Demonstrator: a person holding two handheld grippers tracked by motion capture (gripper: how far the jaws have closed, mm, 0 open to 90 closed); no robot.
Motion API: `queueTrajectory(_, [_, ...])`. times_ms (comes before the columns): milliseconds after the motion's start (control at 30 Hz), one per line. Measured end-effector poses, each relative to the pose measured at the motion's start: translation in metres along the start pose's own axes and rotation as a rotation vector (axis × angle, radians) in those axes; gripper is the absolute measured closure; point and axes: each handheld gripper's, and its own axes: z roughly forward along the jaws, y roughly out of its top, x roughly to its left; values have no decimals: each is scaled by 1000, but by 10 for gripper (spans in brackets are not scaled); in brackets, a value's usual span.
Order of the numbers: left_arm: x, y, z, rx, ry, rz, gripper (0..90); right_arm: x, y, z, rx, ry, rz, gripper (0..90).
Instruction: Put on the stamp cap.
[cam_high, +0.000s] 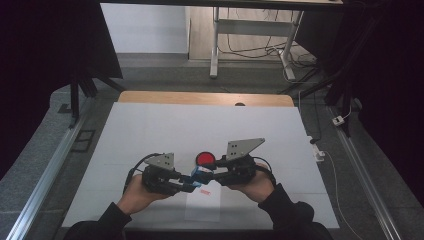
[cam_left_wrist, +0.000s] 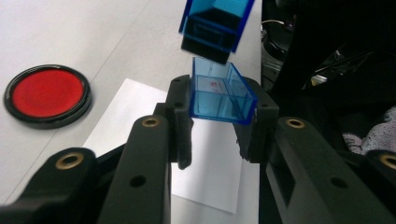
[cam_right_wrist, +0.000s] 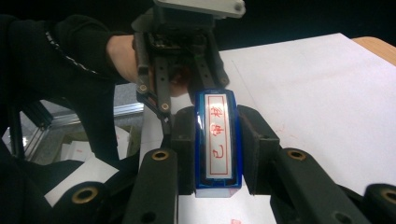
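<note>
My left gripper (cam_left_wrist: 217, 116) is shut on a clear blue cap (cam_left_wrist: 219, 95), held just above the table. Right beyond the cap hangs a blue stamp (cam_left_wrist: 215, 28), apart from it by a small gap. My right gripper (cam_right_wrist: 217, 149) is shut on that stamp (cam_right_wrist: 217, 140), whose white label carries red characters. In the high view the two grippers meet tip to tip near the table's front, left gripper (cam_high: 187, 184) and right gripper (cam_high: 209, 173), with the blue pieces (cam_high: 198, 175) between them.
A round red ink pad (cam_high: 205, 158) in a black rim lies just behind the grippers. A white sheet of paper (cam_high: 202, 205) with a small red stamp mark (cam_high: 204, 190) lies under them. The white table top (cam_high: 200, 130) stretches far beyond.
</note>
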Motion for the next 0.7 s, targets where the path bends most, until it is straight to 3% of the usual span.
queueTrajectory(700, [9,2,5,-30,-102,58,685,2,0,2,-17,54,-22,701])
